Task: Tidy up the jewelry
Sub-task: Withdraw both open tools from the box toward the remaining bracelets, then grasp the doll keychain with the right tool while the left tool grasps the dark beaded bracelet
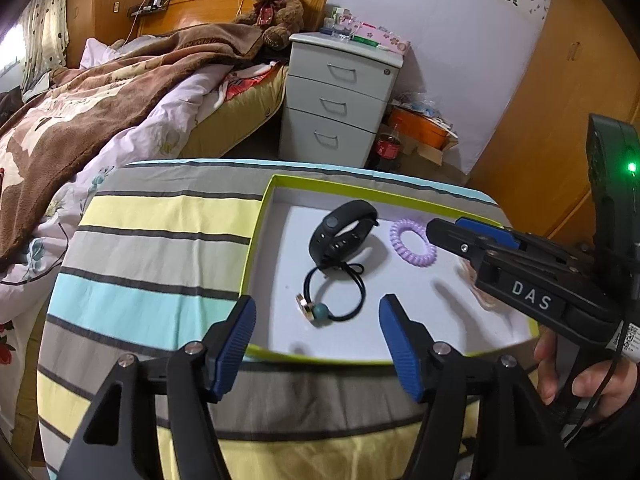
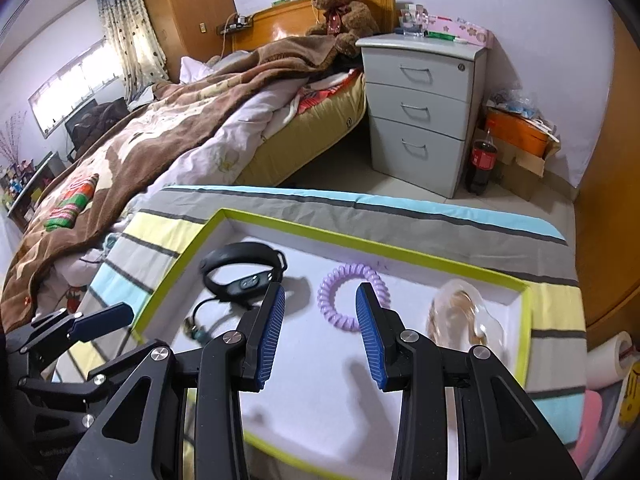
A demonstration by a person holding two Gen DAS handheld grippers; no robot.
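A shallow white tray with a lime-green rim lies on a striped cloth. In it are a black fitness band, a purple spiral hair tie, a black hair elastic with a teal bead, and a clear pinkish piece at the right. My left gripper is open and empty over the tray's near edge, just before the elastic. My right gripper is open and empty, just short of the purple tie; it also shows in the left wrist view.
The striped cloth covers a small table. Behind it stand a bed with a brown blanket, a teddy bear, a grey three-drawer nightstand, a cola bottle and an orange box. Wooden wardrobe at right.
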